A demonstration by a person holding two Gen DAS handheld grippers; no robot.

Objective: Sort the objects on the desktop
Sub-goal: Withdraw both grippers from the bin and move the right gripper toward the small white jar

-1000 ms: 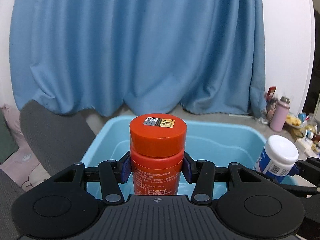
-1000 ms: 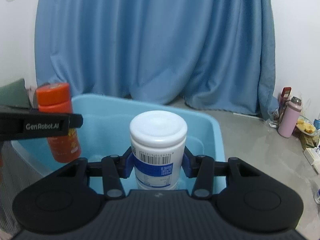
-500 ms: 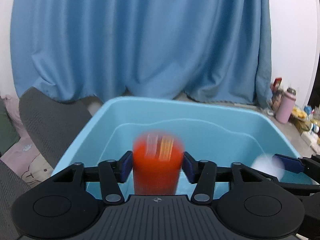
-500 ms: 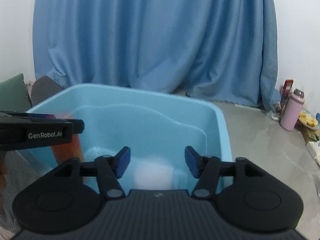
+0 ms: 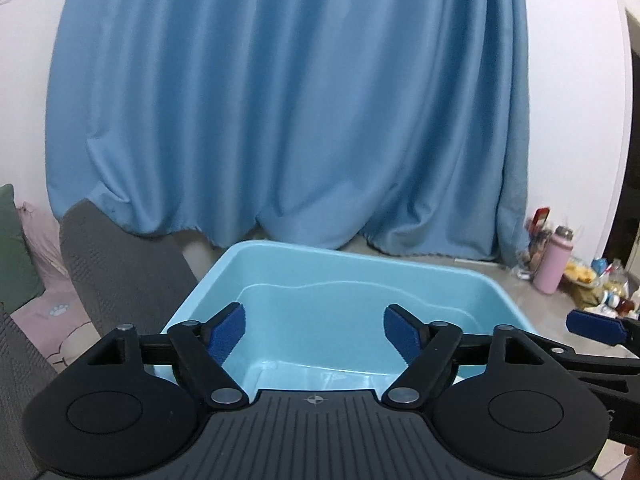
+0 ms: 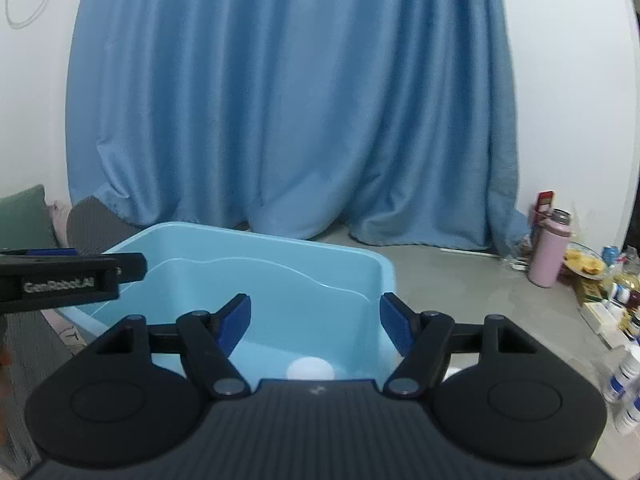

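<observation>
The left gripper point(image 5: 314, 330) is wide open and holds nothing. It hangs over the blue tub point(image 5: 400, 258). In this view the tub floor looks bare, but the gripper's body hides the near part, so I cannot tell what lies there. Off at 3 o'clock, one blue pad of the other gripper pokes in.

The right gripper point(image 6: 315, 322) is wide open too, with nothing between its pads. Just below it, at 6 o'clock, a white bottle point(image 6: 310, 369) sits down in the tub point(image 6: 280, 246). Only its round white top shows. The rest is hidden behind the gripper. It is not touching the pads.

I think the bottle is light, hard plastic. It would be stiff and smooth, so a bit slippery. The best place to pinch it would be around its middle, below the cap.

Far at 3 o'clock, a pink flask point(image 6: 547, 250) stands on the floor with other small things near it. At 4 o'clock, more small bottles point(image 6: 624, 384) wait.
</observation>
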